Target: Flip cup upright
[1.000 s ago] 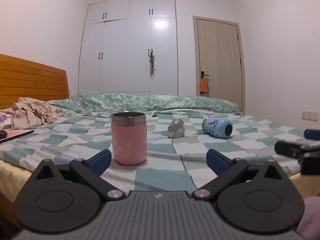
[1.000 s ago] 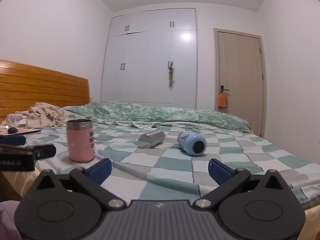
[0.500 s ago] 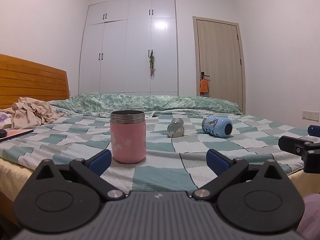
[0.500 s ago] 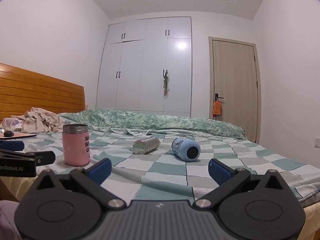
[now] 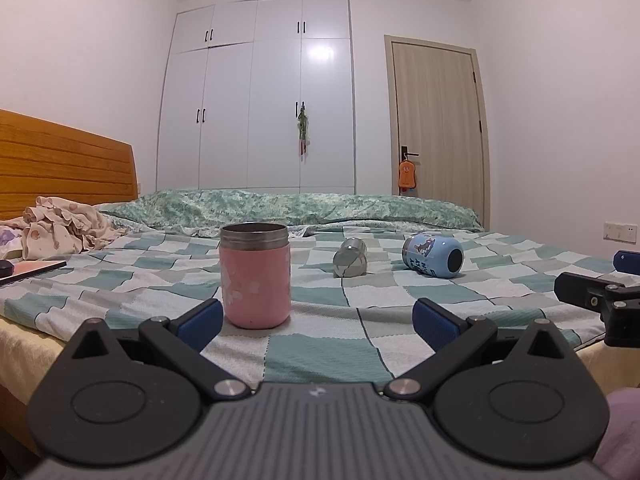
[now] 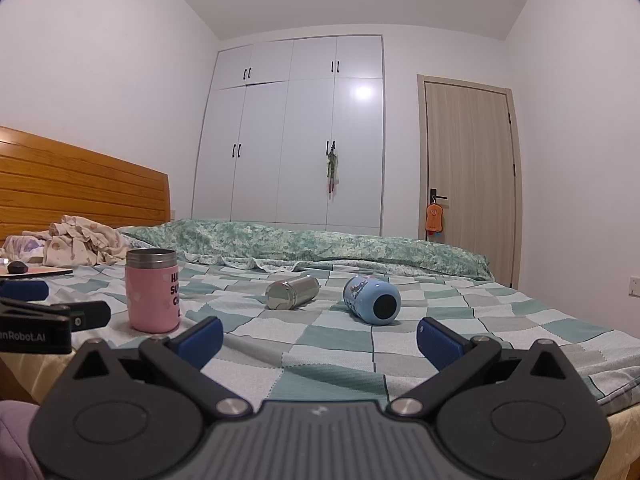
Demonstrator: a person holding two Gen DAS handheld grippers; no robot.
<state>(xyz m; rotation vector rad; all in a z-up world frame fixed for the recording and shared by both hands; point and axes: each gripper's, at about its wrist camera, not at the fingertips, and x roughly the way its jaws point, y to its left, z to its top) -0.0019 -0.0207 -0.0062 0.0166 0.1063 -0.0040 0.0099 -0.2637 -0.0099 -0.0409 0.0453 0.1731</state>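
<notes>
A pink cup (image 5: 255, 276) with a steel rim stands upright on the checked bed cover, just beyond my left gripper (image 5: 318, 318), which is open and empty. It also shows in the right wrist view (image 6: 152, 290). A steel cup (image 5: 349, 258) (image 6: 292, 291) lies on its side mid-bed. A blue cup (image 5: 433, 256) (image 6: 372, 299) lies on its side to its right, its end facing me. My right gripper (image 6: 320, 336) is open and empty near the bed's front edge, short of both lying cups.
A rumpled cloth (image 5: 64, 230) and a flat pink book (image 5: 30, 270) lie at the left by the wooden headboard (image 5: 64, 168). A green quilt (image 5: 312, 208) runs along the far side. White wardrobe and door stand behind.
Both grippers have drawn back and dropped slightly, tilting up to show more wall and ceiling. The cups have not moved. Both grippers stay open.
</notes>
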